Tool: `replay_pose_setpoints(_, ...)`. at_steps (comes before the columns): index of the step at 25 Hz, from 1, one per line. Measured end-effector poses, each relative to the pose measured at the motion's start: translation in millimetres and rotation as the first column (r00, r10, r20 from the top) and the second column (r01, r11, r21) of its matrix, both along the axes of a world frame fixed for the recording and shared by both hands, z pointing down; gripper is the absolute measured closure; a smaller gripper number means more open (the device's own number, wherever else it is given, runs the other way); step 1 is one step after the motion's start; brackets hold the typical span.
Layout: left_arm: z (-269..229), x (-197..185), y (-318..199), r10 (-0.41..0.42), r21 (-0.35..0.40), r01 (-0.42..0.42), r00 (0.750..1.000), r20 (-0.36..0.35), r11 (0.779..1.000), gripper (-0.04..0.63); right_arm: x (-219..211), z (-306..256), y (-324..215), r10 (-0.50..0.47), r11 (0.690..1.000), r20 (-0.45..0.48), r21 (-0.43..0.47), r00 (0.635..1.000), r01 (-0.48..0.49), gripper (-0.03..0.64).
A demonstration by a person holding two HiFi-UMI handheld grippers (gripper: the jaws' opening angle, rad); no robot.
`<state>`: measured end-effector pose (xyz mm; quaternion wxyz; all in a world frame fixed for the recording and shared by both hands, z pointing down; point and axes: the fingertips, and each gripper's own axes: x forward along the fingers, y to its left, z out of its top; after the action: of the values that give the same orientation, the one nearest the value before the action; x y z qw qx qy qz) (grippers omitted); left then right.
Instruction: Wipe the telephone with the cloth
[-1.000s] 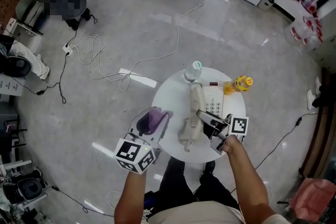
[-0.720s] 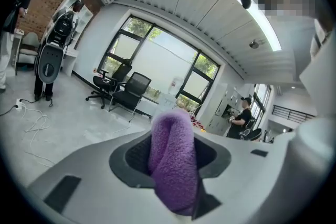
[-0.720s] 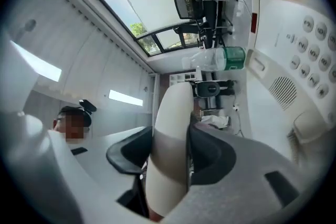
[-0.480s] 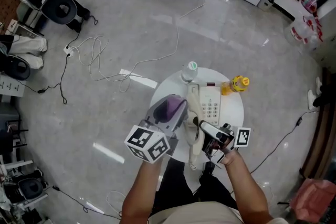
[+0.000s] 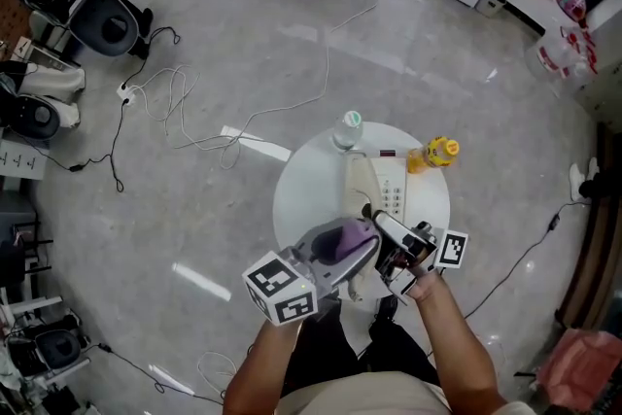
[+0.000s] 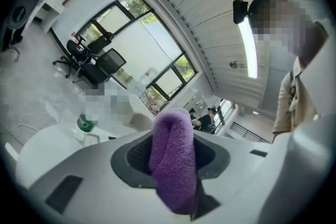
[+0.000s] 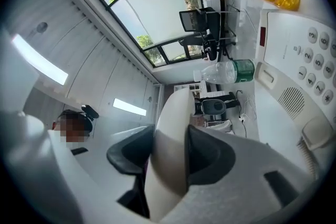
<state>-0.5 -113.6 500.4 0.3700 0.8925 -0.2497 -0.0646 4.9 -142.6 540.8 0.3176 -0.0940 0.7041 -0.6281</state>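
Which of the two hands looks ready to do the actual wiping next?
Left. The left gripper is clamped on the fluffy purple cloth, close beside the cream plastic telephone handset that the right gripper holds off the white telephone base.

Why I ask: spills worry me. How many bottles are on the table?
2. A clear bottle stands at the table's far edge, by the phone's far left corner; a yellow bottle by its far right corner. The near edge is partly covered.

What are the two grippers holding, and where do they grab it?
Left gripper: purple cloth, pinched at a fold. Right gripper: phone handset, clamped across its shaft.
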Motion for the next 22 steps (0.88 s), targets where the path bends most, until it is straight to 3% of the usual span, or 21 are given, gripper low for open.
replay_pose_setpoints(2, -6, 2, 8, 0.059, -0.018, -0.060, 0.997, -0.043, 0.998, 0.448, 2, -4, 2, -0.021, 1.000, 0.021, 0.005, 1.000, 0.021, 0.430)
replay_pose_setpoints(4, -12, -3, 3, 0.051, -0.030, -0.053, 0.997, -0.066, 0.998, 0.448, 0, -9, 7, -0.047, 0.999, 0.054, 0.007, 0.997, 0.046, 0.430)
replay_pose_setpoints(6, -14, -16, -13, -0.034, -0.047, 0.029, 0.994, -0.102, 0.998, 0.448, -6, -14, 13, -0.068, 0.998, 0.080, 0.010, 0.994, 0.067, 0.430)
replay_pose_setpoints(9, -18, -41, -41, -0.173, -0.071, 0.163, 0.972, -0.159, 0.984, 0.448, -15, -17, 22, -0.075, 0.997, 0.123, -0.009, 0.990, 0.077, 0.431)
replay_pose_setpoints(12, -24, -51, -56, -0.213, -0.046, 0.208, 0.965, -0.151, 0.977, 0.447, -14, -16, 25, -0.052, 0.998, 0.156, -0.030, 0.986, 0.058, 0.431)
replay_pose_setpoints(16, -26, -46, -55, -0.181, -0.021, 0.180, 0.978, -0.106, 0.984, 0.448, -8, -18, 19, -0.014, 0.999, 0.163, -0.035, 0.986, 0.020, 0.431)
replay_pose_setpoints(22, -14, -9, -4, 0.030, -0.039, -0.033, 0.996, -0.080, 0.999, 0.448, 14, -20, -7, 0.074, 0.997, 0.167, -0.043, 0.983, -0.068, 0.431)
